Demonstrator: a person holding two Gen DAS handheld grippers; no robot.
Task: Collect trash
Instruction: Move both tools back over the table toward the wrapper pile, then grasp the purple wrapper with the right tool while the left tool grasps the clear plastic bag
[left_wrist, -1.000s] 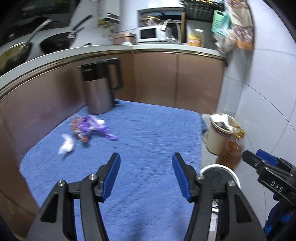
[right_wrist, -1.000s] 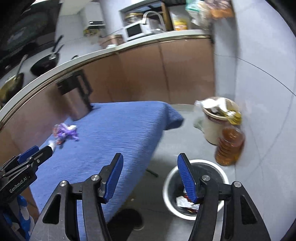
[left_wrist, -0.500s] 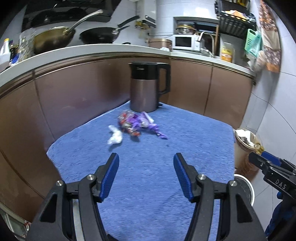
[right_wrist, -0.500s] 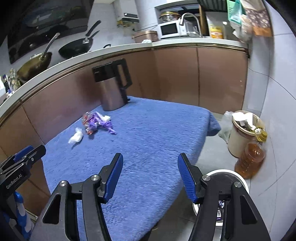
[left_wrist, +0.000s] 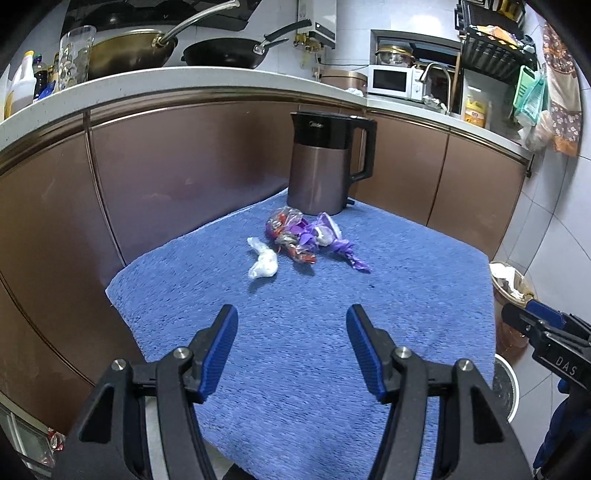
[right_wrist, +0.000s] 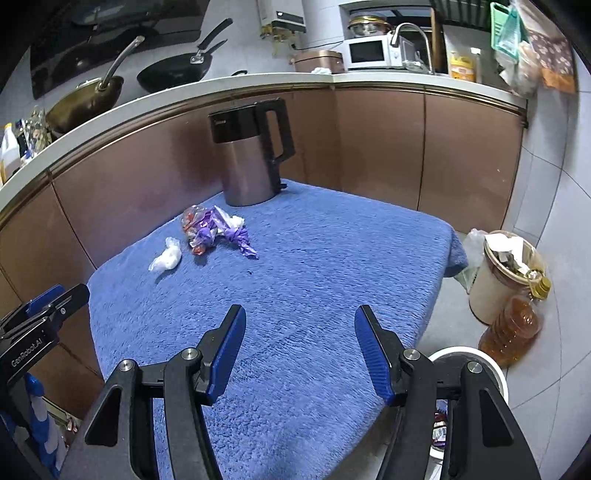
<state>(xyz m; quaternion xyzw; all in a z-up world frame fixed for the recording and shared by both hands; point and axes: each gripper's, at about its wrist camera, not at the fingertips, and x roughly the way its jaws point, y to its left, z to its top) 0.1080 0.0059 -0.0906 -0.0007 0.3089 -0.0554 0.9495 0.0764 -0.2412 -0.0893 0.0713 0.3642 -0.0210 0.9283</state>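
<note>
Blue towel (left_wrist: 295, 332) covers the table, and the trash lies on it just in front of the kettle (left_wrist: 325, 162): a white wad (left_wrist: 263, 263) on the near left of the kettle, a red wrapper (left_wrist: 286, 236) and a purple wrapper (left_wrist: 332, 243) bunched together closer to the kettle's base. Both claws hang over the towel's near side, well short of the kettle and the trash. The left gripper (left_wrist: 291, 347) has its jaws apart with nothing between them; the right gripper (right_wrist: 299, 345) is likewise apart and empty.

The step in hand looks like the reach for the next piece. To do it well, take one piece per claw. The white wad sits apart from the rest, so it is the clean pick for the left gripper: come down with the pads either side of it and press lightly into the pile so the lower pad gets under. The wrappers are tangled, so the right gripper should pinch the purple twist at the end farthest from the kettle and lift slowly, checking whether the red one trails. Stay clear of the kettle's handle. The bin (right_wrist: 495, 373) stands on the floor, far from the kettle past the towel's near right corner.
</note>
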